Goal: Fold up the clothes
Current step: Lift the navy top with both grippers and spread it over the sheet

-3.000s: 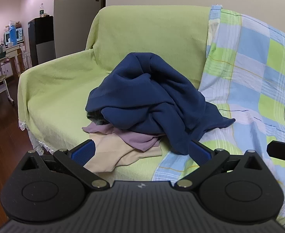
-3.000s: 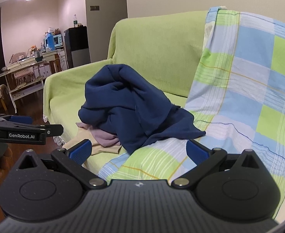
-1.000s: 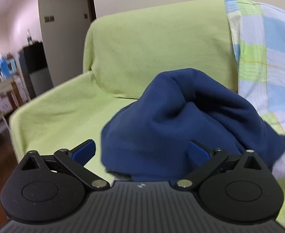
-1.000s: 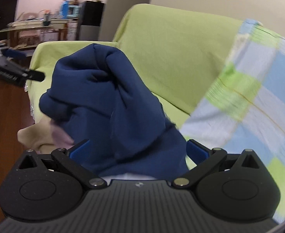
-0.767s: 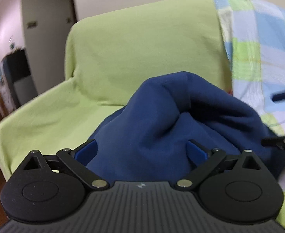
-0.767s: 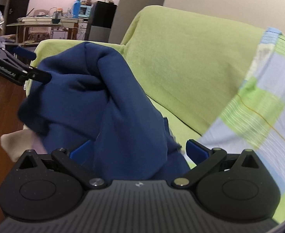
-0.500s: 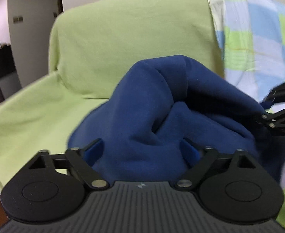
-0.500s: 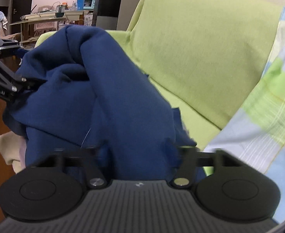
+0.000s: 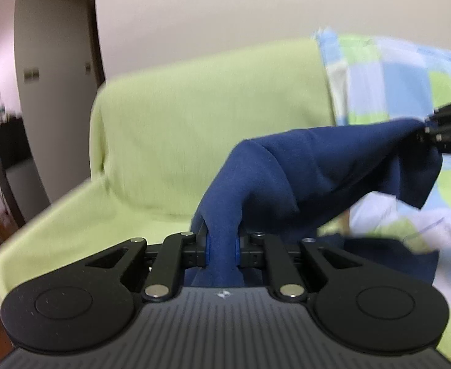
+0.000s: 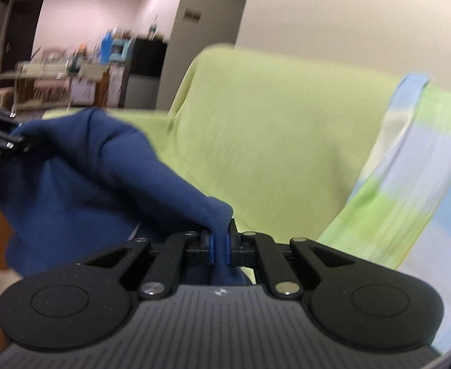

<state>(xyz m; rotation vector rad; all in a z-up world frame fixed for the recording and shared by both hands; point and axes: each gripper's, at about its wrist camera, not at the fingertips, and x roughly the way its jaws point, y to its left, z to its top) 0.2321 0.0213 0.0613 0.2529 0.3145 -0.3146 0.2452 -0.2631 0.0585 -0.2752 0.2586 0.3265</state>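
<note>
Navy garment clamped at two points and stretched between the jaws

Left wrist view: left gripper [image 9: 222,247] sits at lower centre of the frame, its jaws having just been closing, and they now pinch a thick bunch of the navy garment [image 9: 302,172] between the blue pads. From that pinch the cloth rises up and to the right in a long ridge, ending at the right gripper [image 9: 441,135] at the right edge of the frame, which bites the far end. Below the ridge a loose flap hangs at right, and more navy cloth sags at lower right. Behind stands the sofa under its green cover [image 9: 194,117], with a checked blanket [image 9: 394,77] at upper right. The picture is blurred, so I cannot tell whether any cloth touches the seat.

Right wrist view: the right gripper [image 10: 220,249] sits at lower centre, jaws drawn together on a thinner fold of the same navy garment [image 10: 87,178]. The cloth runs up and to the left to the left gripper [image 10: 7,143] at the left edge, and a broad sheet hangs beneath that line. A pale cloth [image 10: 5,276] peeks out at lower left.

Judged from this, the garment's long axis runs from one grip to the other, and neither hand is nearer: spreading it out likely means drawing the two grips apart along that line.
</note>
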